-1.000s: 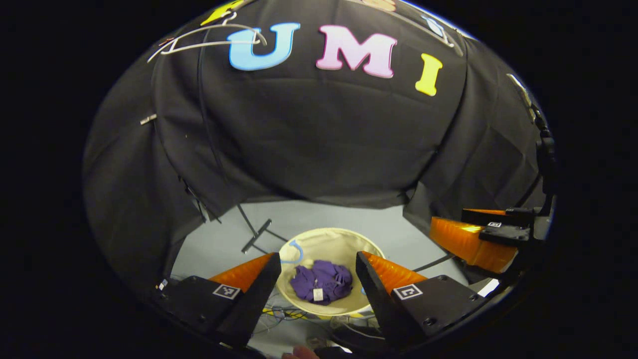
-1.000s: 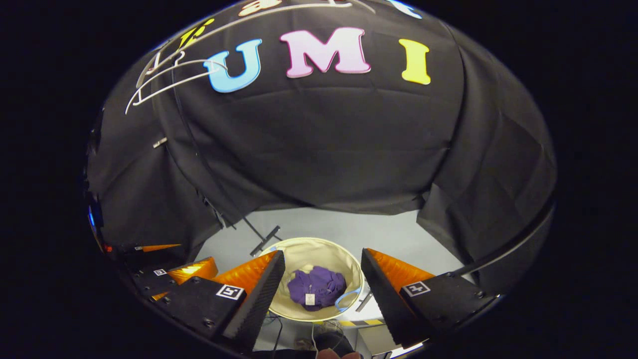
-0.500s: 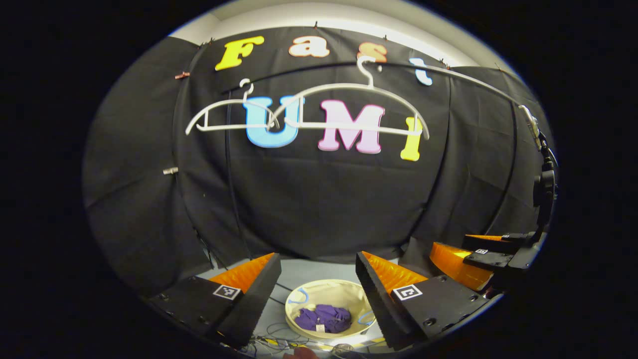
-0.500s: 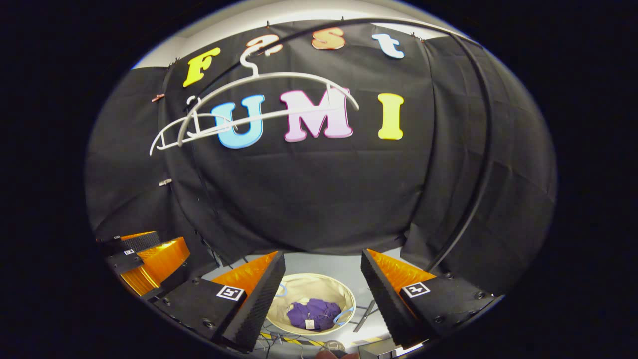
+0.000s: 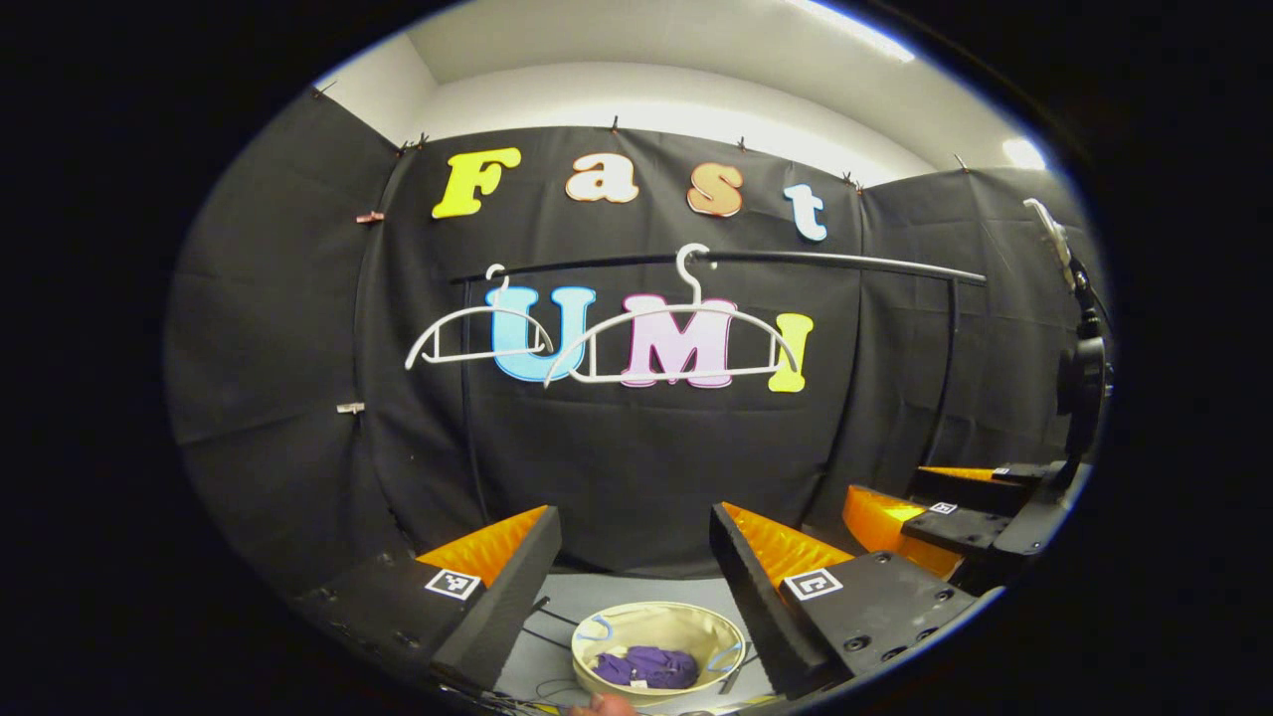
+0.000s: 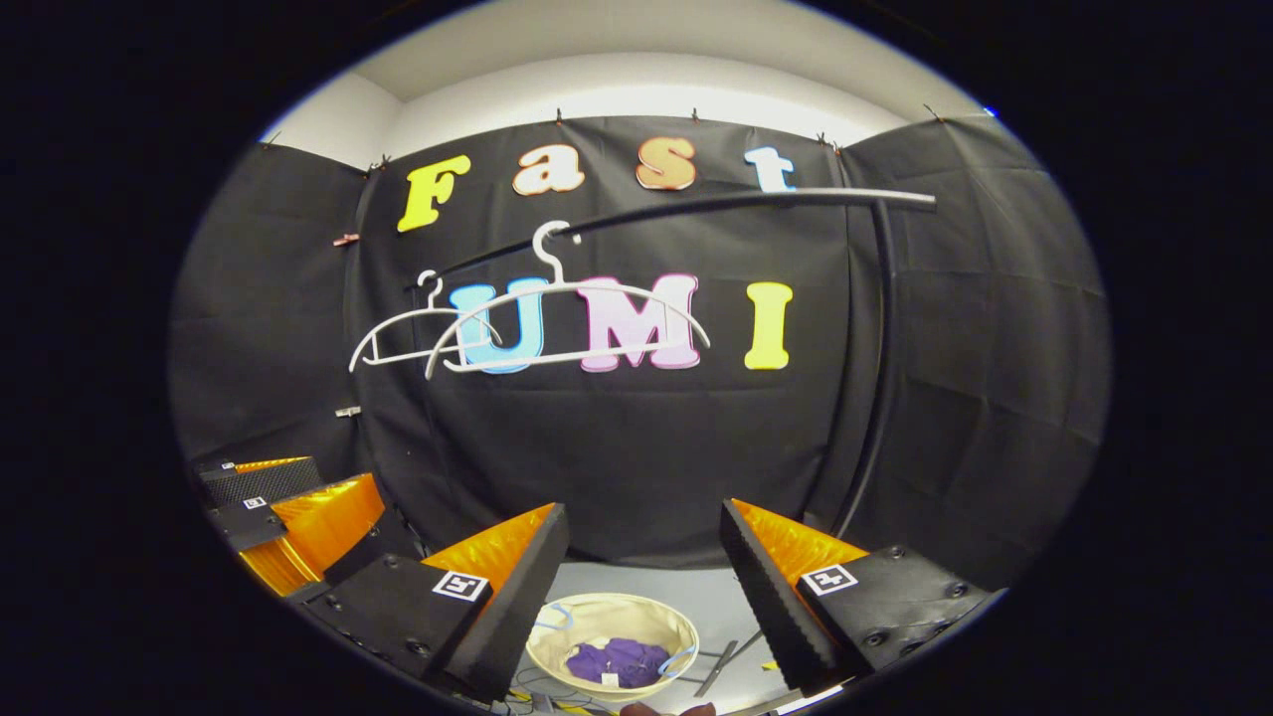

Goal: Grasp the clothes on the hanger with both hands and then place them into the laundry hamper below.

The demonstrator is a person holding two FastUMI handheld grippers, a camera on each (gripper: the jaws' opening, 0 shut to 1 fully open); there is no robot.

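A black rail point(image 5: 825, 261) crosses the upper middle of the left gripper view, and two white hangers point(image 5: 676, 343) hang from it, both bare. At the bottom centre of the same view the cream laundry hamper point(image 5: 696, 626) stands on the floor point(image 5: 636, 592), with the purple clothes point(image 5: 644, 666) lying bunched inside it. In the right gripper view the hamper point(image 6: 636, 612) sits at the bottom centre too, the clothes point(image 6: 619, 660) in its bowl.

The left gripper point(image 5: 635, 557) frames the lower part of its view, fingers set wide apart and holding nothing. The right gripper point(image 6: 644, 557) is likewise spread wide and empty, and it also appears at the lower right of the left gripper view.

Judged from this, the placing step looks done: the garment is in the hamper and both hangers are stripped. If no other garment remains, the next move calls for little more than keeping both grippers clear of the rail and hamper.
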